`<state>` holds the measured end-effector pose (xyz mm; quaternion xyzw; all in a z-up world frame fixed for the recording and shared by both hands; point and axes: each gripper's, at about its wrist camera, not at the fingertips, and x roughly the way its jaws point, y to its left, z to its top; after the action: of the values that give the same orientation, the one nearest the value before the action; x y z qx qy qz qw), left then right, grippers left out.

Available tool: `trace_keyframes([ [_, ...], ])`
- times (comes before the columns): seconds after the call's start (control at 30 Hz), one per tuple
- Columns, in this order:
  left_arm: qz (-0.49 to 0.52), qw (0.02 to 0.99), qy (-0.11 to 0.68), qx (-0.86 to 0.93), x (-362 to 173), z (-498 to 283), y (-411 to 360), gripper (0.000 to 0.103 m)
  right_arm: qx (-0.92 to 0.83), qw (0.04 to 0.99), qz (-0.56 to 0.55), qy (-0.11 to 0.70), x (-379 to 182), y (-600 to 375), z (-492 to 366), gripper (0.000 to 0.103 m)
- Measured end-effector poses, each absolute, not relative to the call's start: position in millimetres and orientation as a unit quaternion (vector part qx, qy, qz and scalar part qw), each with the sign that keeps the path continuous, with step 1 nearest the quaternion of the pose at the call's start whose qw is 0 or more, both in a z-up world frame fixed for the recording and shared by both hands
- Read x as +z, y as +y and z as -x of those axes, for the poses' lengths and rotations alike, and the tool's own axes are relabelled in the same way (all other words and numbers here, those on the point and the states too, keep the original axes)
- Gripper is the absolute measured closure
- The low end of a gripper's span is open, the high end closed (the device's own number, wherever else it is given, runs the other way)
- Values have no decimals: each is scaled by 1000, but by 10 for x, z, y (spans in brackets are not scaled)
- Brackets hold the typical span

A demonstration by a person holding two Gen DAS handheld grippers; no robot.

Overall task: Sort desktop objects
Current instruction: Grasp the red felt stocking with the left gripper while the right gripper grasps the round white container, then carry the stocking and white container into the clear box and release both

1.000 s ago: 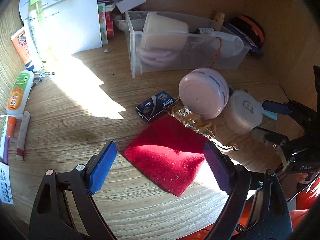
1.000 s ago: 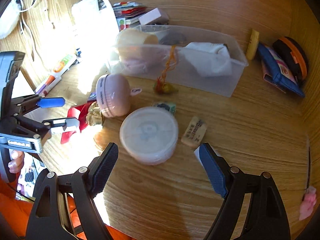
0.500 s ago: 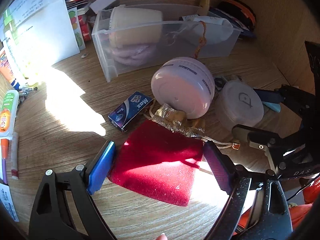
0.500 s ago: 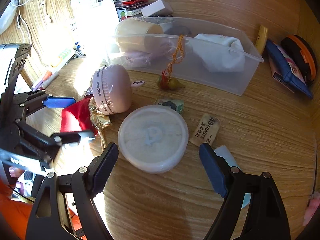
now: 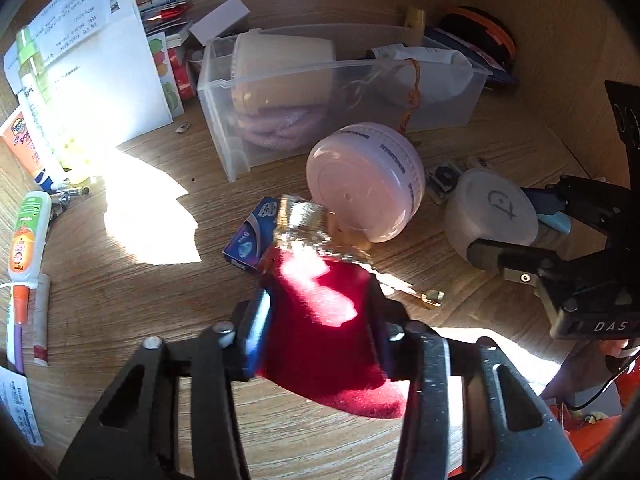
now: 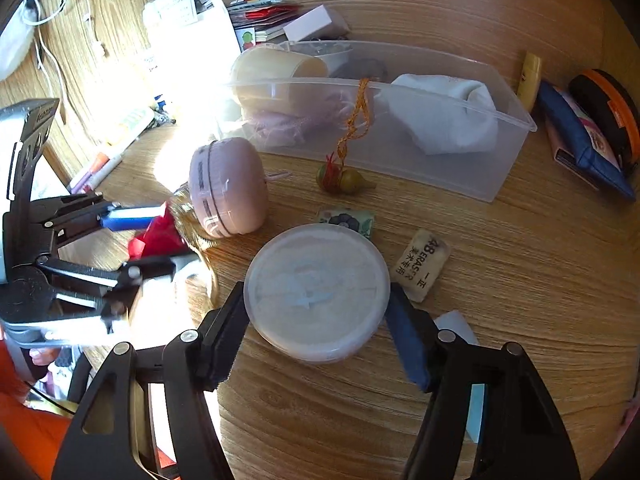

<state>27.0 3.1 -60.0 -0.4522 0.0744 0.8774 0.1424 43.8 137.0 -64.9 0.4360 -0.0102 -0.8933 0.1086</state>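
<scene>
Pinching the red pouch point(image 5: 320, 328) on the desk point(image 5: 120, 288), the left gripper point(image 5: 320, 336) has just closed on soft, light velvet that should bunch and sag, so a mid-body grip suits. The right gripper point(image 6: 316, 336) has been closing around the round tub point(image 6: 316, 292), pads at its rigid, probably slick sides, beside the eraser point(image 6: 420, 270).

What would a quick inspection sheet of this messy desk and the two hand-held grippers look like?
Surface: wooden desk, sunlit patches.
Job's things: red velvet pouch; white round tub; pink round case; clear bin holding a cup and cloths.
Clutter: eraser, blue staple box, glue bottle, papers.
Grippers: left hand-held gripper just closed, pinching the pouch; right hand-held gripper closing, pads against the tub's sides.
Cables: white cord on the wall.
Surroundings: wood-panelled walls.
</scene>
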Motion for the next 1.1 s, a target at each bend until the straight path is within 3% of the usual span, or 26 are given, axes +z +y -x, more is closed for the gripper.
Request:
trace_keyframes([
  [0.3,416,138,20,899,-217,-292,-335,74,-911,90,-403,-9,-407,1476,-521,40],
  [1.1,339,143,3,930,482,336,-199,74,-939,64,-338,-16,282,1796,-17,40],
])
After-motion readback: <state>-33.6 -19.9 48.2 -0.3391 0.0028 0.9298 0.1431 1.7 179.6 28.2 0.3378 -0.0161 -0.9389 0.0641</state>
